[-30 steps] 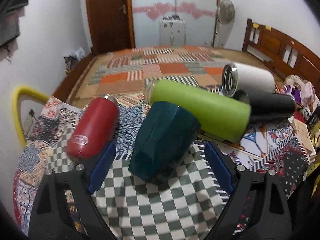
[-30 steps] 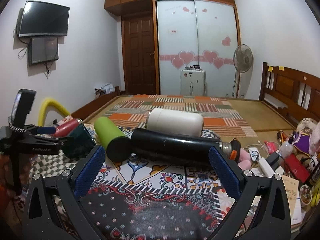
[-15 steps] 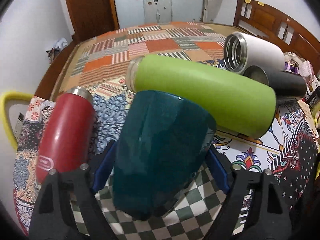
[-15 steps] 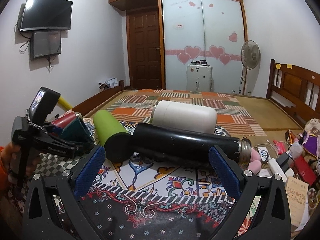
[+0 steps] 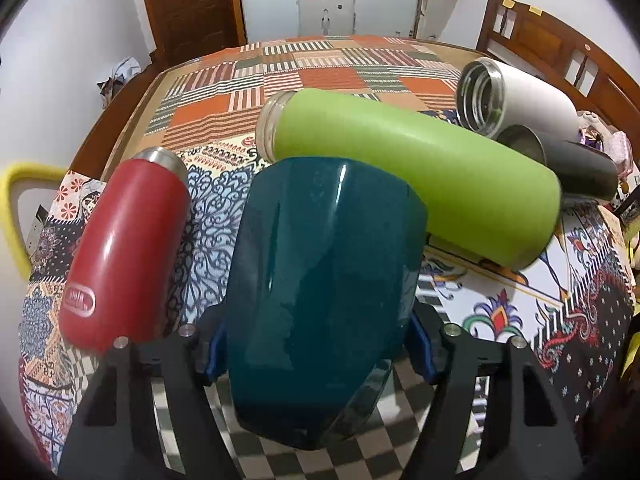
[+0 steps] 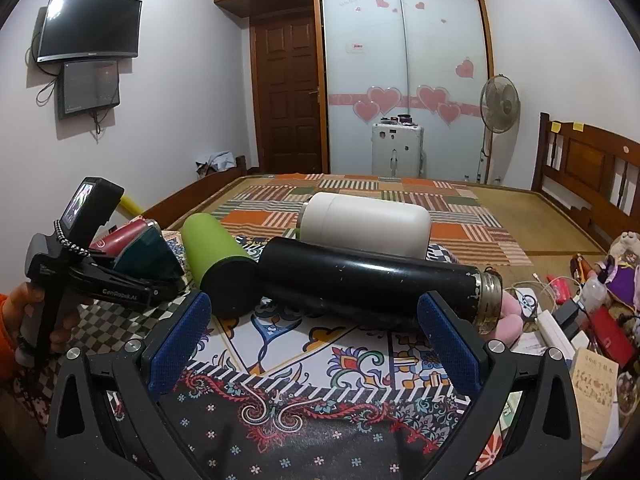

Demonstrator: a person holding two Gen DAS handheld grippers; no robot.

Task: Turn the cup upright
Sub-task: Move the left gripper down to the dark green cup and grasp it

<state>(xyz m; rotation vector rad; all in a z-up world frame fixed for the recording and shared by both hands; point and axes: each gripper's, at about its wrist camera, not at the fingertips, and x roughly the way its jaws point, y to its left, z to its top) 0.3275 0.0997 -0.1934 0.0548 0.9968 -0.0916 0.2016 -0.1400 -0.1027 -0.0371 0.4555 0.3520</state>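
Note:
A dark teal faceted cup (image 5: 320, 292) lies on its side on the patterned tablecloth, its wide end towards me. My left gripper (image 5: 316, 344) has closed around it, a blue pad against each side. The cup also shows in the right wrist view (image 6: 146, 254), held in the left gripper (image 6: 120, 284). My right gripper (image 6: 312, 340) is open and empty, just in front of a black flask (image 6: 372, 284) that lies on its side.
A red flask (image 5: 124, 248) lies left of the cup, touching or nearly so. A green flask (image 5: 416, 172) lies right behind it, then a white flask (image 5: 516, 100) and the black flask (image 5: 576, 160). Clutter (image 6: 580, 320) fills the table's right edge.
My left gripper moved forward around the teal cup and its jaws closed onto the cup's sides. My right gripper stayed open and rose slightly.

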